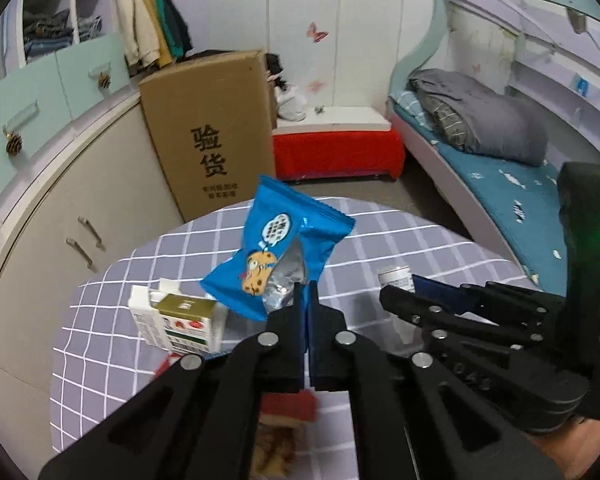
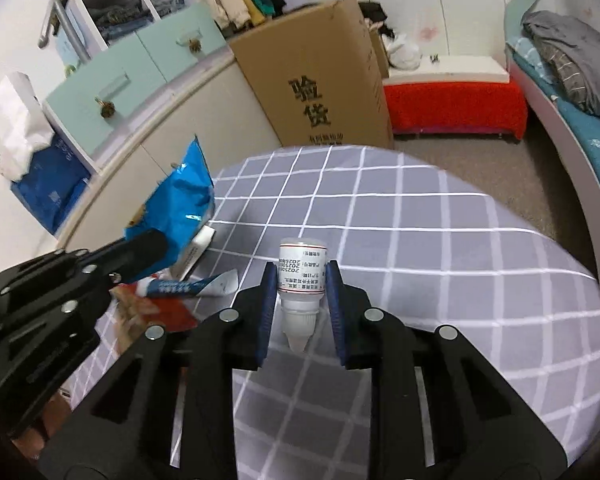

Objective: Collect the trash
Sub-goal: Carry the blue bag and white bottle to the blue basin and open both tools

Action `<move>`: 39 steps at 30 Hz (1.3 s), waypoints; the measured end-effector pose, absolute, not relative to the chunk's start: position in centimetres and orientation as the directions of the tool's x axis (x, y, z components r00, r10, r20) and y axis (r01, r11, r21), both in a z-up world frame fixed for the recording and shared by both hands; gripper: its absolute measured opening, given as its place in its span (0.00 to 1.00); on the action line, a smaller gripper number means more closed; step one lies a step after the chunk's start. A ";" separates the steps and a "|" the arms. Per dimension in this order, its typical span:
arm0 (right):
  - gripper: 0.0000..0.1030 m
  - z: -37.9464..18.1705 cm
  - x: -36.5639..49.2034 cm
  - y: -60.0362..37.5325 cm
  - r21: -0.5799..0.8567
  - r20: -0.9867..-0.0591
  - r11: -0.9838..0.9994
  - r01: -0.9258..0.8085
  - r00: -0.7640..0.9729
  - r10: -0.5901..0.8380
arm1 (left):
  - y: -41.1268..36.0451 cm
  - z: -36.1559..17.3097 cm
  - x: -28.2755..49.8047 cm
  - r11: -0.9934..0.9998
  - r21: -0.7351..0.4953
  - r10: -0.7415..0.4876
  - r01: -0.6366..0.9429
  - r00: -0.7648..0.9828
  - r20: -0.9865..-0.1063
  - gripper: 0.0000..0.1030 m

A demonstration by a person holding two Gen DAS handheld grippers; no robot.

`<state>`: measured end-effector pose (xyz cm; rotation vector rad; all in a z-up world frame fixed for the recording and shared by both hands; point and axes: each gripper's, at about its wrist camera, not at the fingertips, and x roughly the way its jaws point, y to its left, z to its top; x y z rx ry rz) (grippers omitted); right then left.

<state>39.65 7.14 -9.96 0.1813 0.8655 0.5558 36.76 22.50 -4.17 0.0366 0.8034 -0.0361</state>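
While wrapper (image 1: 278, 248) hangs lifted, table's far edge (image 2: 340, 148) lies bare

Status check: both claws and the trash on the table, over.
Left claw shut on blue snack wrapper, lifted off the table. Right claw around small white bottle, pads at its sides. Carton, tube still down. Nothing blocking.

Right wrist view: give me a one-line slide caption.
Right gripper closes on a small white bottle above the checked tablecloth, left gripper lifting a blue snack wrapper.
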 end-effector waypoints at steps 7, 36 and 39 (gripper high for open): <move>0.24 -7.2 33.5 -1.7 0.418 -0.585 0.831 -0.367 0.591 0.555 | 15.4 -2.0 32.1 0.984 0.009 -0.122 0.177 0.712 -0.691 0.01; 0.24 -28.7 13.2 -35.7 0.510 -0.718 0.800 0.315 0.668 0.195 | -21.4 -26.7 23.6 0.790 -0.158 -0.322 0.593 0.181 -0.929 0.01; 0.24 -32.2 13.9 -36.7 0.493 -0.755 0.790 0.365 0.630 0.180 | -22.7 -31.3 24.9 0.794 -0.172 -0.285 0.583 0.106 -0.953 0.01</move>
